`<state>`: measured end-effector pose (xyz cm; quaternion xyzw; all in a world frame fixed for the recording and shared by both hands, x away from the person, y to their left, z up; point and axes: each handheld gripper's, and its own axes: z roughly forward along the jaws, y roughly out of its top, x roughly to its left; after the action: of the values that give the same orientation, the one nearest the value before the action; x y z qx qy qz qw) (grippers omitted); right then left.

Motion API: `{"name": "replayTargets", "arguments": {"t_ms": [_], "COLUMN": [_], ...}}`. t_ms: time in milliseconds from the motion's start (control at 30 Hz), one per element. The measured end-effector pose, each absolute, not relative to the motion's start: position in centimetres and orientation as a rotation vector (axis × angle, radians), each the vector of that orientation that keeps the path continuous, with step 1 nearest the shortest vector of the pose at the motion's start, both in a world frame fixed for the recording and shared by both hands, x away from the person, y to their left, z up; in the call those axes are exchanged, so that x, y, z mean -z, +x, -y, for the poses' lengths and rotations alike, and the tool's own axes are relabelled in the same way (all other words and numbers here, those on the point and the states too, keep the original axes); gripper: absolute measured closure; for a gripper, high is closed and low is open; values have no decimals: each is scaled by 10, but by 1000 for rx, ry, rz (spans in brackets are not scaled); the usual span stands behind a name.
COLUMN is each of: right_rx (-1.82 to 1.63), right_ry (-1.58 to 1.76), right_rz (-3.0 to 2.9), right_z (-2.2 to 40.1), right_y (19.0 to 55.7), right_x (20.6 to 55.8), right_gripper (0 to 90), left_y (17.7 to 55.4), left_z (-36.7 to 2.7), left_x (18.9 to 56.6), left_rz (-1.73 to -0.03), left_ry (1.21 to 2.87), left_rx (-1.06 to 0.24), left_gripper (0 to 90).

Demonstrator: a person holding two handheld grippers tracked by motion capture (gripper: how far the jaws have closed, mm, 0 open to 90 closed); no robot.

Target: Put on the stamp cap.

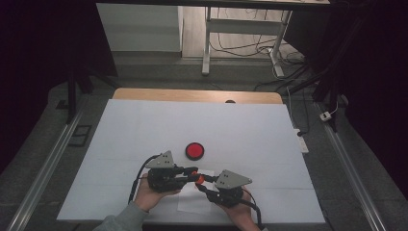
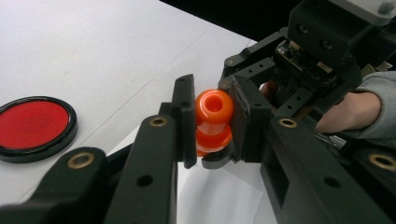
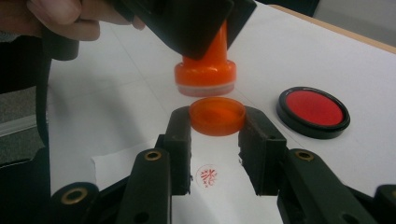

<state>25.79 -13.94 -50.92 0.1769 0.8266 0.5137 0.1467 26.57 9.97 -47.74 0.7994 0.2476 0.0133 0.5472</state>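
A person holds two sets of tongs close together over the near middle of a white-covered tabletop [image 1: 144, 125]. The left tongs [image 2: 212, 123] are clamped on an orange stamp [image 2: 213, 122], its rounded handle squeezed between the two black jaws and its wider base hanging free. In the right gripper view the stamp's base [image 3: 204, 79] sits just above an orange cap [image 3: 217, 115], with a thin gap between the two. The right tongs [image 3: 215, 123] grip that round cap by its edges. Beneath them lies a sheet of white paper [image 3: 224, 196] carrying a small red stamped mark [image 3: 208, 177]. A round red ink pad [image 1: 195, 150] in a black rim rests on the tabletop just beyond the tongs, apart from the paper. The left hand [image 1: 149, 195] and the right hand [image 1: 240, 214] come in from the near edge, the left in a grey sleeve [image 1: 120, 221].
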Motion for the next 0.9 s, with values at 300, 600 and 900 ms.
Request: {"name": "replayTargets", "arguments": {"t_ms": [300, 600, 900], "right_rx": [-1504, -1511, -1527], "right_ry": [508, 501, 505], "right_rz": [-2379, -2382, -2380], "right_z": [140, 140, 140], "right_y": [257, 256, 256], "right_x": [509, 509, 509], "right_gripper": [647, 647, 647], "left_y": [265, 265, 265], "left_z": [-98, -97, -97], "left_x": [479, 480, 481], "left_rz": [-585, -586, -589], "left_ry": [1901, 1905, 1909], "left_rx": [-30, -31, -35], "left_gripper": [731, 731, 731]}}
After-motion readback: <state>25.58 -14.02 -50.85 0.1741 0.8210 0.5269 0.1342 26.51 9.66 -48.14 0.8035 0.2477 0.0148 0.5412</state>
